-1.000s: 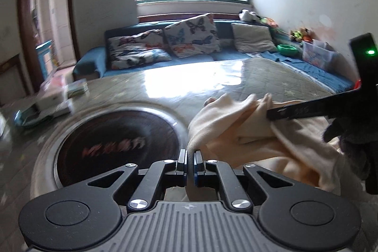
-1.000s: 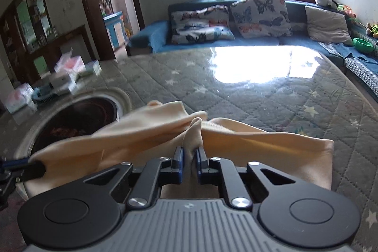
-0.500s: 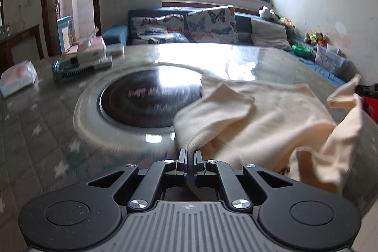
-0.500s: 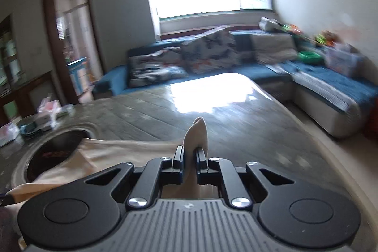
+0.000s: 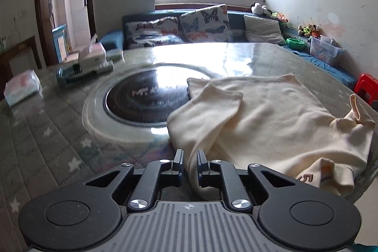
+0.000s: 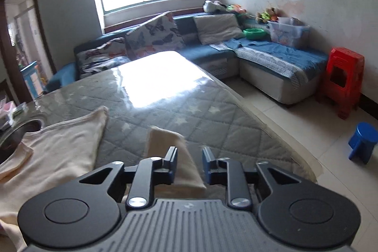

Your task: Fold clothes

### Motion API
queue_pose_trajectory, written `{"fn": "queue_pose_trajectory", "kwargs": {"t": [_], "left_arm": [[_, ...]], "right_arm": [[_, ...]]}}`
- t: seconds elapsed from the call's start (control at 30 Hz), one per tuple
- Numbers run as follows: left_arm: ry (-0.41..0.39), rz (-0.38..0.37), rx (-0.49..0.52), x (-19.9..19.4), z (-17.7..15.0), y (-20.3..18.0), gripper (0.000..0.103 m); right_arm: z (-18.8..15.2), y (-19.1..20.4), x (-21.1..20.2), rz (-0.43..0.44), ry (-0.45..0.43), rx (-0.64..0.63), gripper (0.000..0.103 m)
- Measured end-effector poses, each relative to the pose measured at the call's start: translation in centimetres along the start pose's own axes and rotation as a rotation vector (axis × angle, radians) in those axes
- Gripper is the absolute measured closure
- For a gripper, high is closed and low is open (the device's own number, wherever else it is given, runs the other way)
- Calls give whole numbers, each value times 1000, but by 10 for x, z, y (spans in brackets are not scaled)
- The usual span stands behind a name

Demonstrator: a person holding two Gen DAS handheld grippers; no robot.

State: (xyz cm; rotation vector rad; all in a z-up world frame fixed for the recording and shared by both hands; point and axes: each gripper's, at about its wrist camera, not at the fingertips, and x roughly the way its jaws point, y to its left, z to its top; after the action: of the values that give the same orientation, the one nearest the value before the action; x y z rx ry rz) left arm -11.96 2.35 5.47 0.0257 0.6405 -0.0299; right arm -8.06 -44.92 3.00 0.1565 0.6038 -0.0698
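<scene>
Left wrist: left hand-held gripper [image 5: 189,163] pinches the cream garment [image 5: 267,119]; right hand-held gripper [image 6: 189,163] gapes over its corner.

Left wrist view: the cream knit garment [image 5: 271,115] runs down behind the left gripper [image 5: 189,163], so the pinched part of the fabric is hidden by the black housing. Small reddish embroidered mark [image 5: 306,178] near its lower right fold: too small to read. White lettering on the round black glass cooktop [image 5: 146,98] is partly covered by the garment's edge and blurred. Boxes and packets [image 5: 89,60] at the table's far left are smeared; labels unreadable.

Right wrist view: the garment [image 6: 54,152] is cut off by the left edge, and its strip between the parted fingers of the right gripper [image 6: 189,163] disappears under the housing. Cooktop mostly out of frame.
</scene>
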Motion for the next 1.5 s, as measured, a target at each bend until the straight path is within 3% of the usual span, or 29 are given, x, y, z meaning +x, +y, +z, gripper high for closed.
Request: {"fn": "queue_pose_trajectory", "kwargs": {"t": [0.07, 0.2, 0.27, 0.4, 0.57, 0.67, 1.0, 1.23, 1.3, 1.37, 1.4, 1.5], "left_arm": [[-12, 1, 9, 1, 5, -3, 89], [-27, -10, 26, 6, 14, -9, 73], [-26, -16, 39, 12, 18, -14, 73], [-15, -32, 66, 27, 25, -24, 72], [1, -48, 115, 47, 31, -40, 70], [11, -49, 139, 59, 34, -48, 70], [53, -35, 175, 90, 42, -59, 70], [77, -47, 190, 115, 47, -67, 70], [74, -41, 180, 120, 50, -66, 70], [68, -37, 164, 124, 54, -62, 79], [58, -34, 158, 124, 55, -60, 92], [16, -19, 110, 118, 58, -46, 100]], "right_arm": [[-2, 11, 4, 17, 3, -50, 73], [-6, 33, 11, 45, 15, -150, 48], [-13, 46, 19, 47, 40, -230, 39], [-20, 54, 32, -18, 70, -308, 38], [-4, 18, 37, -208, 30, -207, 37], [6, -1, 28, -249, -2, -146, 37], [9, 30, -5, -91, -142, -248, 39], [16, 43, 2, 0, -94, -236, 38], [8, 47, 14, 31, -41, -234, 38], [2, 48, 23, 44, -1, -227, 38], [0, 46, 27, 42, 12, -216, 38], [-6, 41, 39, 37, 53, -186, 38]]}}
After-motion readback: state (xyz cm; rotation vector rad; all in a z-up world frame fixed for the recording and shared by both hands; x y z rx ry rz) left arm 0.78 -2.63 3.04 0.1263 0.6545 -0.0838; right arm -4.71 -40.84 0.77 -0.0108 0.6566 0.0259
